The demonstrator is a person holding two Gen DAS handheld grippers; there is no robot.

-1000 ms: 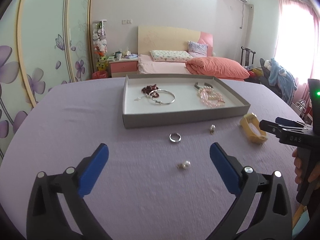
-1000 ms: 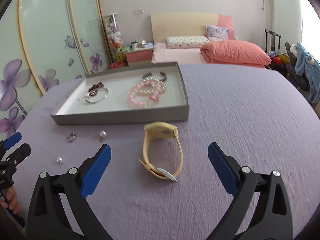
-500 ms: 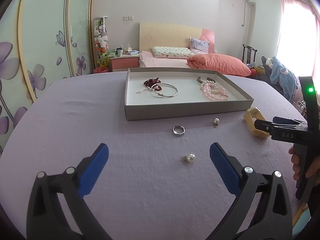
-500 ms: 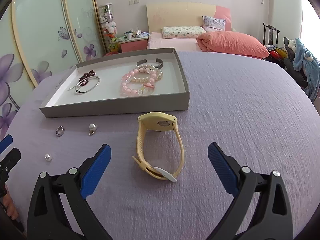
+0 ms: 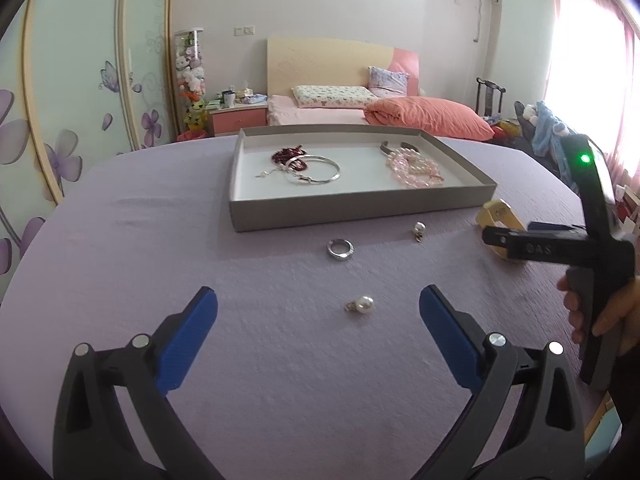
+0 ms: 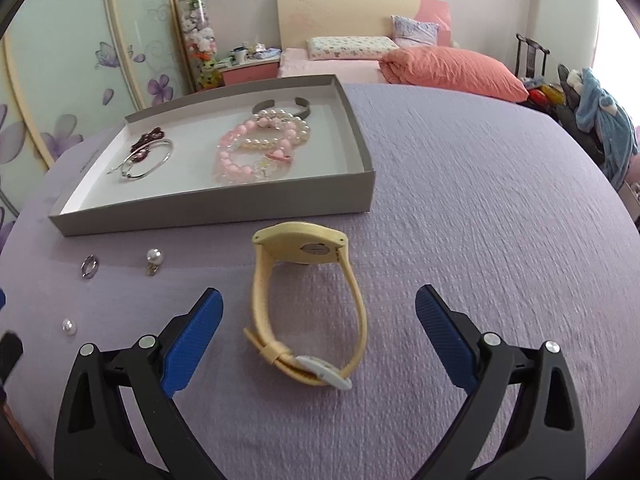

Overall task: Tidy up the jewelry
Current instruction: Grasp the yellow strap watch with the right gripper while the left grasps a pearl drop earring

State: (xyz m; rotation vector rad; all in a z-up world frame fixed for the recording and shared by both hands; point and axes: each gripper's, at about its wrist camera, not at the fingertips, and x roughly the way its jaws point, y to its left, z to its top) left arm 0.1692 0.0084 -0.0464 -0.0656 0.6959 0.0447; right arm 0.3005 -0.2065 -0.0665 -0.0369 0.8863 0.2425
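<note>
A grey tray (image 5: 360,204) (image 6: 224,204) on the purple table holds a silver bangle (image 5: 318,170), dark red beads (image 5: 286,155) and pink and pearl bracelets (image 6: 260,146). In front of it lie a silver ring (image 5: 340,249) (image 6: 89,266), a pearl earring (image 5: 418,230) (image 6: 154,258), a loose pearl (image 5: 362,304) (image 6: 69,326) and a yellow watch (image 6: 308,300). My left gripper (image 5: 318,320) is open, with the loose pearl just ahead between its fingers. My right gripper (image 6: 318,320) is open, its fingers on either side of the watch strap.
The right gripper's body (image 5: 560,240) and the hand holding it show at the right of the left wrist view, over the watch (image 5: 498,216). Behind the table are a bed (image 5: 380,114), a nightstand (image 5: 238,118) and a flowered wardrobe (image 5: 80,80).
Both grippers have moved forward and lower toward the table. The watch now sits between the right fingers; the loose pearl is closer to the left gripper. Both jaws stay open.
</note>
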